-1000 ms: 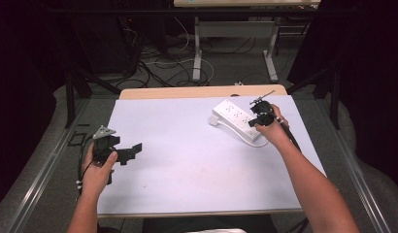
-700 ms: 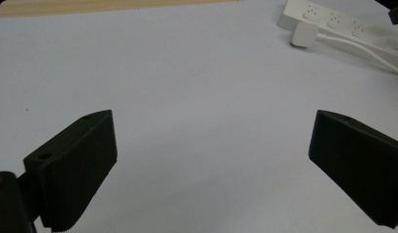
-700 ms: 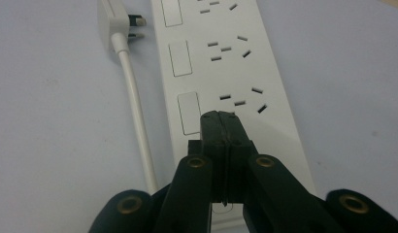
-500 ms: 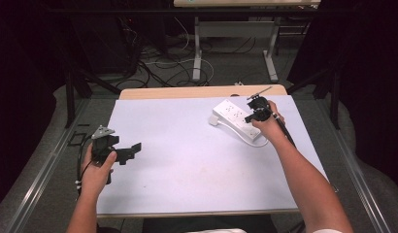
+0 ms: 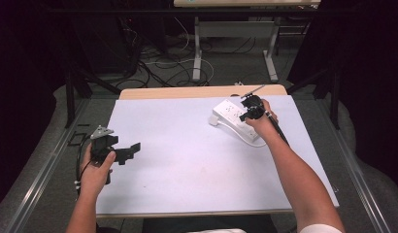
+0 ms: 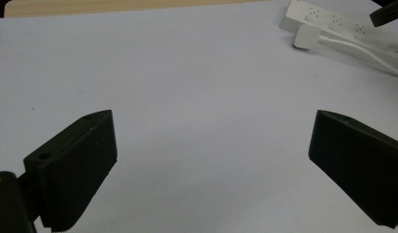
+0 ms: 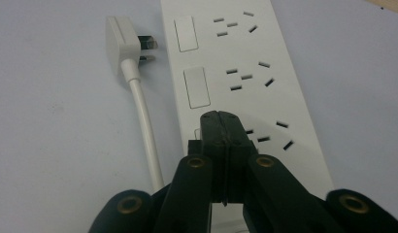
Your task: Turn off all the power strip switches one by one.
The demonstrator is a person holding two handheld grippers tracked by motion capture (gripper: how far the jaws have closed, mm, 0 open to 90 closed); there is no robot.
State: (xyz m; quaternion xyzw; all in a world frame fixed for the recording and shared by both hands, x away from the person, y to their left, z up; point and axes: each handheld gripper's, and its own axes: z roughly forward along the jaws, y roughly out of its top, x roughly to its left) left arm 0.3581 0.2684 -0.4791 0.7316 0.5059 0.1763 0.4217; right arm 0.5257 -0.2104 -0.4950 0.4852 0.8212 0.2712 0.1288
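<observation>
Right gripper view shows your right gripper (image 7: 222, 145), jaws pressed together, has crept onto the power strip (image 7: 245, 73) beside its nearest switch, likely to press it.

In the right gripper view, the closed right gripper (image 7: 221, 145) covers the third switch of the power strip (image 7: 245, 73), low in the frame. The cord (image 7: 146, 131) disappears behind it. In the left gripper view, the strip is cut off at the upper right edge.
</observation>
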